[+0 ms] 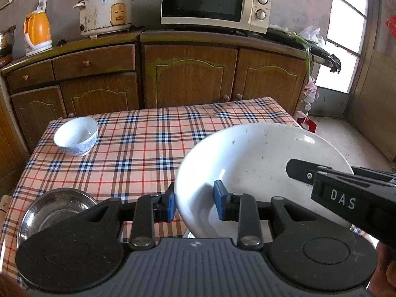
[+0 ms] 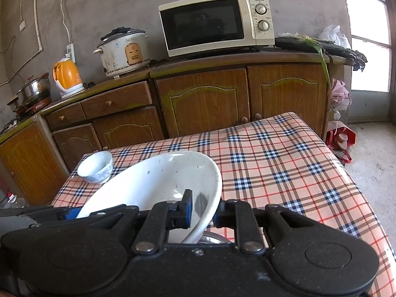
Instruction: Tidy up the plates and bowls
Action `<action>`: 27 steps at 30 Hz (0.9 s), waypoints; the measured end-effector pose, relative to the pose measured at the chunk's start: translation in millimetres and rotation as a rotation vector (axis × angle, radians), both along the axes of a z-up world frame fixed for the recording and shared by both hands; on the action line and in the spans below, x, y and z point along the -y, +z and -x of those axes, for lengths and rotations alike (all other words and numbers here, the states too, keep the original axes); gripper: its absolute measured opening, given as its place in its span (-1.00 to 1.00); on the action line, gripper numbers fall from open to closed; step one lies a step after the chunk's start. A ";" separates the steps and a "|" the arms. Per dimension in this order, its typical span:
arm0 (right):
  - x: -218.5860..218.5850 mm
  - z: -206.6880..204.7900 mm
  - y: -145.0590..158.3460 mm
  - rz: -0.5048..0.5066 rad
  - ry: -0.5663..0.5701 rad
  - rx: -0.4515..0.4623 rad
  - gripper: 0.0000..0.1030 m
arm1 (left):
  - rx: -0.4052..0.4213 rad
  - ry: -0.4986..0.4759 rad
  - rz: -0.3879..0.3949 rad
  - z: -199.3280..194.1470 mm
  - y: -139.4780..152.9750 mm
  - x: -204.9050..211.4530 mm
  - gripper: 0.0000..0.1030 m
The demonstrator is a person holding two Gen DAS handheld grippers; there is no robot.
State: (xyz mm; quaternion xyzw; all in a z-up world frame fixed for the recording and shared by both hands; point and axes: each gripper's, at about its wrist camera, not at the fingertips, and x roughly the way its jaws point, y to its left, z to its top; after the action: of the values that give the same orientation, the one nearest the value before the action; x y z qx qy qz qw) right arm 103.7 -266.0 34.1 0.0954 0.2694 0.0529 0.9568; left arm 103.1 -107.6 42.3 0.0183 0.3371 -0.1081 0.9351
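Left of the left tool [image 1: 194, 204], a steel bowl [image 1: 53, 209] is sitting on the worktop [image 1: 138, 148]; ahead-left is a small bowl [image 1: 76, 136]. Both tools are gripping one white plate [image 1: 259, 170], the right tool [image 2: 203, 212] clenching its rim. The plate is probably being carried for stacking; next comes lowering it level. Only the right view is showing metal, likely another bowl, beneath it.
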 end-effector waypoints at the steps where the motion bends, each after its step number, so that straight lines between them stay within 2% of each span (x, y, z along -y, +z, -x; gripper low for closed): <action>1: -0.1 0.9 -0.4 0.001 -0.001 0.000 -0.59 | -0.001 -0.001 0.001 0.6 -0.6 0.1 -0.40; 27: 5.0 17.5 -12.8 -0.005 -0.018 -0.016 -0.59 | -0.024 -0.018 0.008 14.6 -12.5 5.4 -0.40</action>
State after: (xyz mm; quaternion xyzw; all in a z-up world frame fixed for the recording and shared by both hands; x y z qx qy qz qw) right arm 86.2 -271.0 21.3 0.1006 0.2762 0.0440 0.9548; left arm 88.5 -113.0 29.8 0.0160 0.3477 -0.1179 0.9300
